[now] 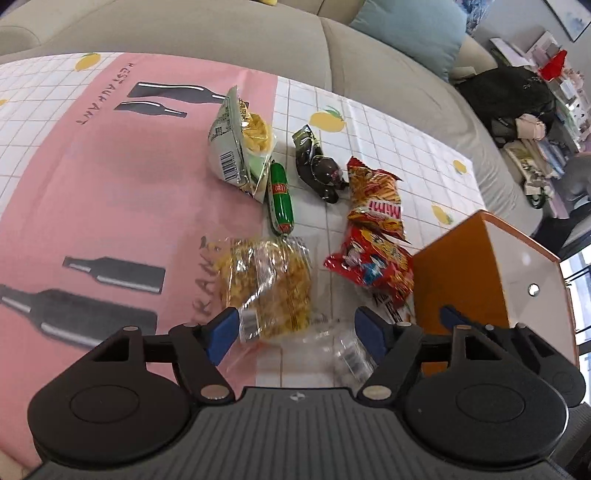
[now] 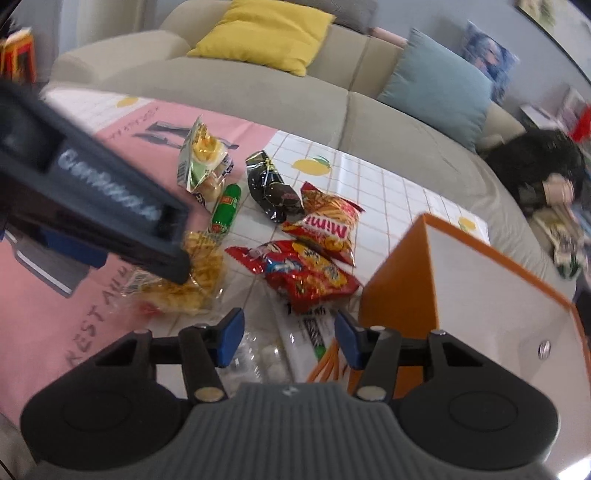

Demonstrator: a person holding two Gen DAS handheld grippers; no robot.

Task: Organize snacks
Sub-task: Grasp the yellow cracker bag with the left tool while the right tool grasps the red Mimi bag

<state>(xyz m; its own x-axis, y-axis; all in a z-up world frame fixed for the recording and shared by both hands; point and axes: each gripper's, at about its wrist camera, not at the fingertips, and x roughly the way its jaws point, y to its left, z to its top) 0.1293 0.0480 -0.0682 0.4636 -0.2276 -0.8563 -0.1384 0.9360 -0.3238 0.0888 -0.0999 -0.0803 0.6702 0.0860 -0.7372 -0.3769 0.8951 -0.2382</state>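
Left wrist: left gripper (image 1: 295, 328) spread wide, empty, over the clear yellow-snack bag (image 1: 267, 284) at lower centre, so pick step, next needs closing on it; right wrist: right gripper (image 2: 288, 338) part open, unclamped, above a white packet (image 2: 314, 332), orange box (image 2: 476, 291) right, and only here the yellow cushion (image 2: 258, 33).
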